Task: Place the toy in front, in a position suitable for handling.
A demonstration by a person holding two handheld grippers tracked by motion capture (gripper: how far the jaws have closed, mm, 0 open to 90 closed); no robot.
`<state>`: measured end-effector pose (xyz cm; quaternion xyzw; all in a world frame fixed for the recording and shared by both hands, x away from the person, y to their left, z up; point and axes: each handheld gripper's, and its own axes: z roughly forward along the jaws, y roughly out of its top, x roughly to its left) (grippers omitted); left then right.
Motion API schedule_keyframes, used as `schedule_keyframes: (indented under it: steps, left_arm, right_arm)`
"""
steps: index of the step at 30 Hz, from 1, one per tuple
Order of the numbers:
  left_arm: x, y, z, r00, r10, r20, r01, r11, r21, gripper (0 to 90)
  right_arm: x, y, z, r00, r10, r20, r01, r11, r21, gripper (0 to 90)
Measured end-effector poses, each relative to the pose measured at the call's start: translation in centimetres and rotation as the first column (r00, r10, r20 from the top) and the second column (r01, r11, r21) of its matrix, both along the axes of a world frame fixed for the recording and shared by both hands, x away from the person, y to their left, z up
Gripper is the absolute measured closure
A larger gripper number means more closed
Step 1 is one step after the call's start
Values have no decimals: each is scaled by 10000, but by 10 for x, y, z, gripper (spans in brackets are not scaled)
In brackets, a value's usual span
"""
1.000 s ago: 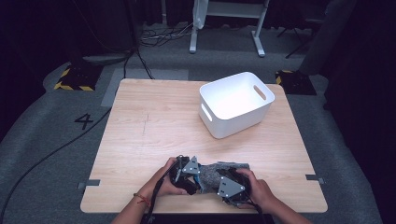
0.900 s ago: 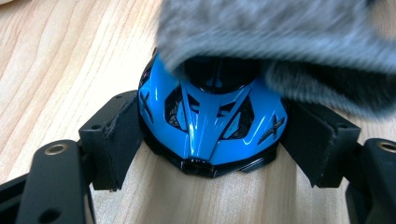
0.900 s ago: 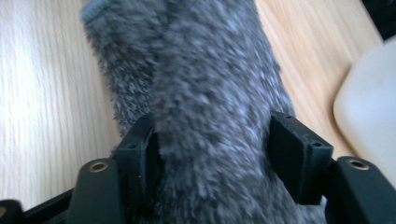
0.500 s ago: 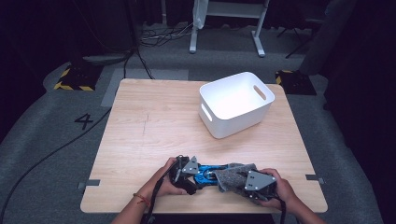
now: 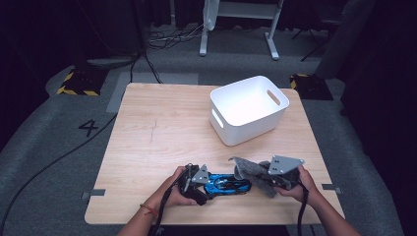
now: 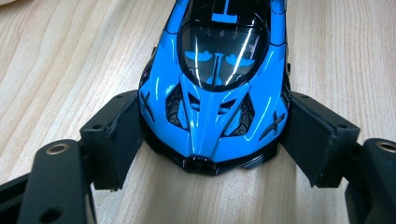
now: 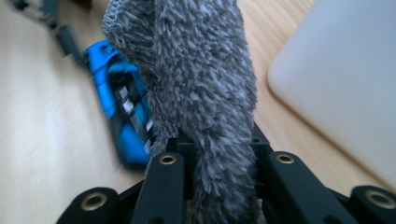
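A blue toy car [image 5: 227, 184] lies on the wooden table [image 5: 162, 128] near its front edge. My left gripper [image 5: 207, 187] is shut on the car's nose; in the left gripper view its pads [image 6: 123, 135] press both sides of the car [image 6: 219, 70]. To the right of the car, my right gripper [image 5: 263, 179] holds a grey shaggy cloth [image 5: 250, 169] slightly above the table. Its jaws have just been closing, and the cloth [image 7: 201, 70] is pinched between them. In the right gripper view the car [image 7: 114, 102] shows behind the cloth.
A white plastic bin [image 5: 248, 110] with handle slots stands at the back right of the table; its wall [image 7: 336, 79] is close on the right of the right gripper view. Cables and a stand's feet lie on the floor beyond the table.
The right gripper has shut on the cloth and carried it right and upward, uncovering the blue car. The left gripper has stayed where it was on the car.
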<state>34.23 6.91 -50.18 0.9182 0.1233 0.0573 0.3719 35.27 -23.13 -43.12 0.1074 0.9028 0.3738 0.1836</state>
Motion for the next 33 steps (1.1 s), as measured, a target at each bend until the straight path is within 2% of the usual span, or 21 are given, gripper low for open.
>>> schedule_keyframes:
  steps: [3, 4, 6, 7, 10, 11, 15, 16, 17, 18, 19, 24, 27, 31, 33]
  left_arm:
    - [-1, 0, 0, 10000, 73, 14, -73, 10000, -19, 242]
    - [-1, 0, 0, 10000, 90, 29, -89, 10000, -18, 241]
    - [-2, 0, 0, 9999, 153, 55, -153, 9999, 9, 240]
    - [-2, 0, 0, 9998, 204, 62, -204, 9998, 6, 238]
    - [1, 0, 0, 9985, 361, -401, -360, 9993, 27, 217]
    - [1, 0, 0, 9987, 349, -362, -347, 9994, 38, 215]
    - [1, 0, 0, 9991, 294, -305, -293, 9996, 24, 218]
    - [1, 0, -1, 9990, 315, -329, -315, 9995, 3, 218]
    - [1, 0, -1, 9990, 321, -326, -321, 9995, -13, 218]
    - [1, 0, -1, 9990, 295, -325, -295, 9996, 4, 219]
    - [1, 0, -1, 9991, 286, -328, -285, 9996, 11, 220]
    - [2, 1, 0, 9995, 107, -299, -107, 9999, -11, 233]
    - [2, 0, -1, 9994, 105, -321, -106, 9999, -19, 233]
    - [3, 0, 0, 9993, 143, -347, -143, 9999, -4, 233]
    - [3, 0, -1, 9993, 140, -348, -141, 9999, -11, 233]
  right_arm:
    - [22, 23, -5, 9992, 401, -51, -403, 9975, -584, 752]
    - [30, 32, -7, 9977, 609, -299, -631, 9947, -809, 751]
    - [42, 48, -12, 9956, 885, -320, -918, 9880, -1241, 751]
    - [47, 55, -14, 9926, 1065, -586, -1136, 9845, -1335, 751]
    - [60, 74, -19, 9869, 1409, -792, -1531, 9719, -1788, 748]
    - [64, 79, -21, 9845, 1508, -891, -1653, 9684, -1870, 748]
    - [71, 96, -30, 9645, 2132, -1558, -2446, 9437, -2226, 745]
    - [71, 100, -32, 9571, 2322, -1731, -2692, 9336, -2364, 745]
    - [70, 104, -35, 9487, 2549, -1871, -2977, 9193, -2573, 745]
    - [68, 107, -38, 9459, 2627, -1906, -3088, 9092, -2795, 748]
    - [68, 108, -38, 9444, 2676, -1913, -3139, 9070, -2809, 749]
    - [71, 98, -37, 9361, 2618, -2348, -3214, 9080, -2688, 749]
    - [71, 84, -36, 9390, 2479, -2385, -3088, 9130, -2665, 748]
    - [72, 61, -36, 9464, 2068, -2480, -2692, 9296, -2519, 745]
    - [74, 47, -37, 9450, 1873, -2680, -2529, 9383, -2360, 744]
